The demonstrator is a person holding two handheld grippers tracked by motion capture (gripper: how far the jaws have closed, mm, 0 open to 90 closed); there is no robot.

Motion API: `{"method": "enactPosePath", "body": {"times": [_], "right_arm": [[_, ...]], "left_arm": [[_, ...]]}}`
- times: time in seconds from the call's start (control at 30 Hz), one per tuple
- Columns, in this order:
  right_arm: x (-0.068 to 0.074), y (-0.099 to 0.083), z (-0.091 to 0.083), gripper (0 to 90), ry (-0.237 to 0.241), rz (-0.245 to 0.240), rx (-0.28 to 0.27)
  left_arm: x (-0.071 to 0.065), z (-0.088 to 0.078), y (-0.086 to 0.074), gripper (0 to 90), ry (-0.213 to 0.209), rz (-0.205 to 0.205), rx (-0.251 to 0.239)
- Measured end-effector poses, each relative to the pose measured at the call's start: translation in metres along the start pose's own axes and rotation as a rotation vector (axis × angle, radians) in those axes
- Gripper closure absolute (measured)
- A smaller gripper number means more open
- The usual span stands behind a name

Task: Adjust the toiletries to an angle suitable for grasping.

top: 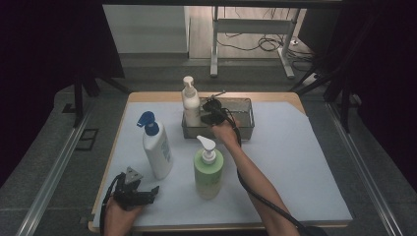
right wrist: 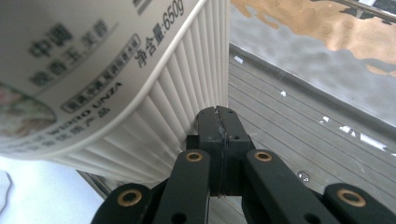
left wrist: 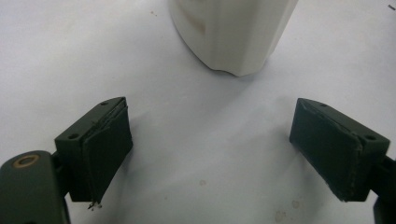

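A white pump bottle [top: 191,103] stands upright at the left end of a clear grey bin [top: 244,132] at the back of the table. My right gripper [top: 212,109] reaches into the bin just right of that bottle. In the right gripper view its jaws are shut together with nothing between them, and the right gripper [right wrist: 218,112] rests its tips against the ribbed side of the white pump bottle [right wrist: 93,70]. My left gripper [top: 153,191] lies low at the table's front left, open and empty. The left gripper [left wrist: 210,149] faces the base of a white bottle [left wrist: 233,32].
A white bottle with a blue pump [top: 157,152] and a green bottle with a white pump [top: 208,172] stand upright in front of the bin on the white sheet [top: 295,162]. The right gripper's cable trails along the forearm. A desk frame and cables lie beyond the table.
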State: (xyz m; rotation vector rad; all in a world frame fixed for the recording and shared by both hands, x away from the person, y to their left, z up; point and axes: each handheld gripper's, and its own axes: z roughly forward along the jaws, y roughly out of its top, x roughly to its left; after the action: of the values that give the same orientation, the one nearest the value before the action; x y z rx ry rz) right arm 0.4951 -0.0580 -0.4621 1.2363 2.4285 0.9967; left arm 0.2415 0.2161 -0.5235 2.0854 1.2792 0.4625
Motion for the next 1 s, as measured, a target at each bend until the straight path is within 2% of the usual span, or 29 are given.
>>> {"method": "enactPosePath", "body": {"times": [0.4,0.43,0.6,0.7,0.8,0.83,0.93,1.0], "right_arm": [[-0.001,-0.003,-0.014,89.5,0.044,0.007,-0.021],[-0.001,-0.004,-0.017,89.5,0.063,0.017,-0.024],[-0.001,-0.003,-0.021,89.6,0.079,0.026,-0.039],[0.003,-0.001,-0.024,89.6,0.116,0.022,-0.044],[0.009,0.0,-0.023,89.6,0.103,-0.002,-0.04],[0.011,0.0,-0.022,89.5,0.073,-0.025,-0.03],[0.007,-0.003,-0.02,89.5,0.097,0.001,-0.028],[0.006,-0.004,-0.019,89.5,0.101,0.001,-0.028]], "left_arm": [[0.0,0.0,0.0,12.3,0.001,0.001,0.001],[0.0,0.0,0.0,12.3,0.001,0.001,0.001],[0.0,0.0,0.0,12.3,0.001,0.001,0.001],[0.0,0.0,0.0,12.3,0.001,0.001,0.001],[0.0,0.0,0.0,12.3,0.001,0.0,0.0],[0.0,0.0,0.0,12.3,0.002,0.001,0.0],[0.0,0.0,0.0,12.3,0.001,0.001,0.001],[0.0,0.0,0.0,12.3,0.001,0.001,0.001]]}}
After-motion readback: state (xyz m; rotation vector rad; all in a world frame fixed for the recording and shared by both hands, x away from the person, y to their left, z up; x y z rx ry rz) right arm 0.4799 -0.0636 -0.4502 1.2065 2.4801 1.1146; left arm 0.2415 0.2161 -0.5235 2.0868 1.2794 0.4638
